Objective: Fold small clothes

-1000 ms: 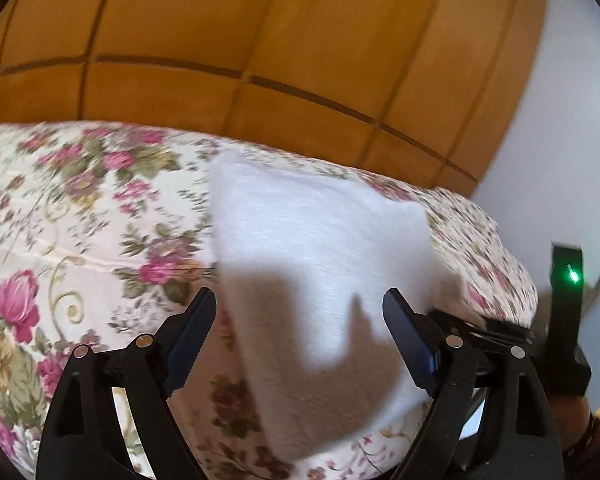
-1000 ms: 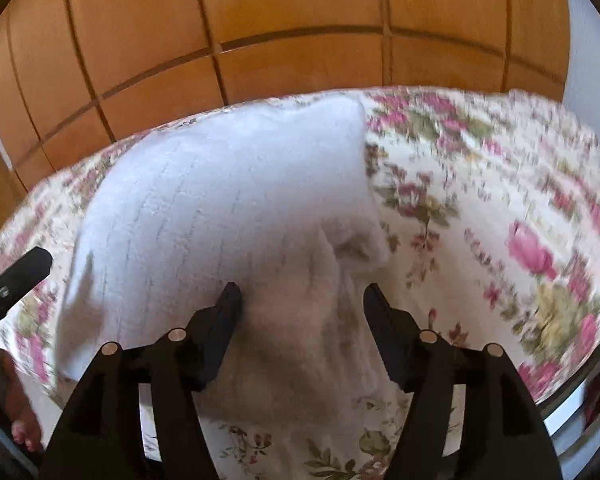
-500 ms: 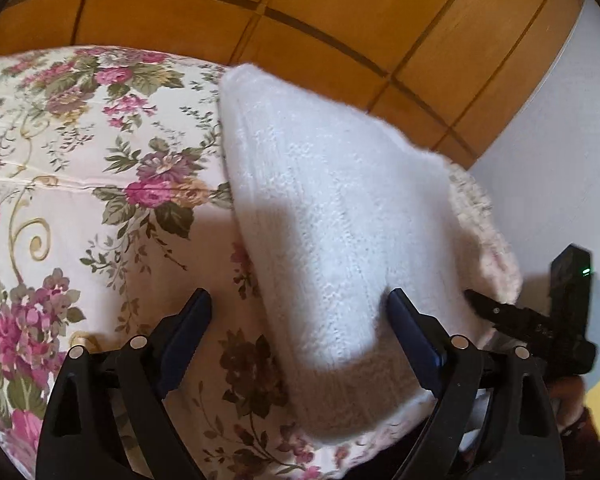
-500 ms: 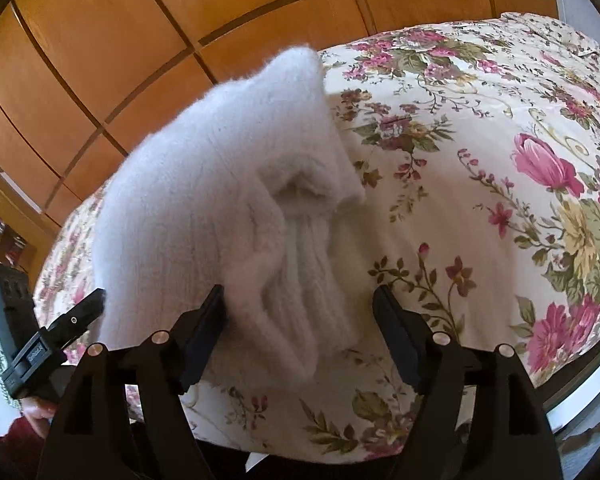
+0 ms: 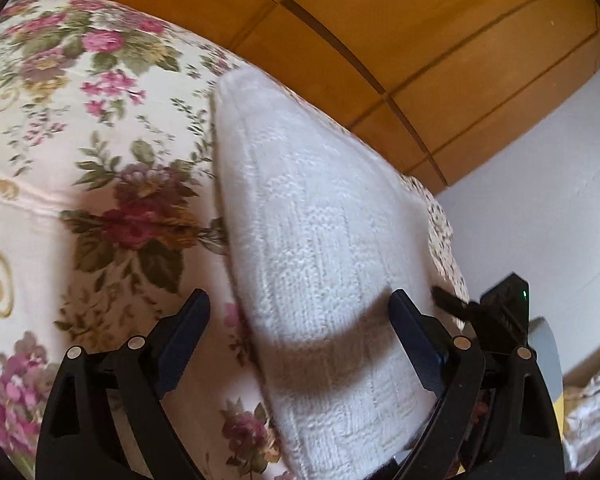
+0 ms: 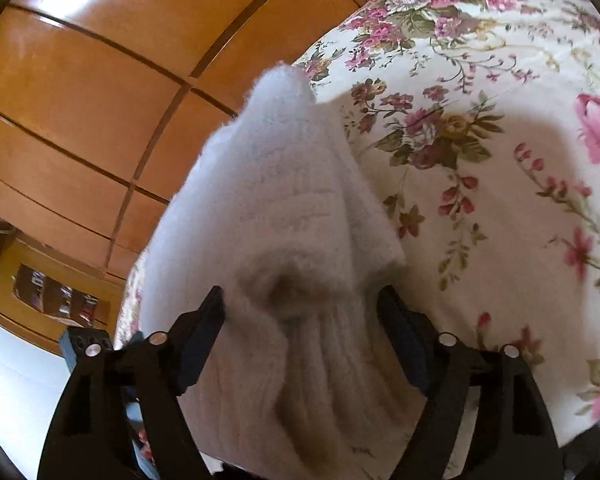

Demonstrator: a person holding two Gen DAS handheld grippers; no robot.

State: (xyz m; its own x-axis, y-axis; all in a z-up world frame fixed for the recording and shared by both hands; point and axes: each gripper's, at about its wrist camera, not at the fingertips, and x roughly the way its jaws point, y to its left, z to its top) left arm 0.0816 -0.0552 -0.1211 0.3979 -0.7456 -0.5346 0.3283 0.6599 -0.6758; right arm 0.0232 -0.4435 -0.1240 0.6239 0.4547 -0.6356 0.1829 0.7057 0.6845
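- White knitted garment (image 5: pixel 332 264): a folded, ribbed woollen piece lying on the bed, near the bed's edge closest to both cameras, with its far corner pointing toward the wooden panelling.
- Same garment in the right wrist view (image 6: pixel 284 216): fuzzy surface, with a rolled cuff-like opening at the near end and ribbed knit running down below it.
- Left gripper (image 5: pixel 300 328): black frame with dark blue finger pads, jaws spread wide; the near part of the garment lies between the fingers, and the fingers close on nothing.
- Right gripper (image 6: pixel 300 320): black frame, jaws likewise spread wide, straddling the near ribbed end of the garment; whether the pads touch the wool cannot be told.
- Floral bedspread (image 5: pixel 80 168): cream fabric printed with pink roses and green leaves, covering the bed under the garment.
- Panelled wooden wall (image 6: pixel 80 80): glossy orange-brown boards with dark grooves, beyond the bed's far edge.
- Pale wall (image 5: pixel 540 184): plain, at the right of the left wrist view.
- Wooden shelf unit (image 6: pixel 48 292): low, at the left of the right wrist view; contents too small to tell.
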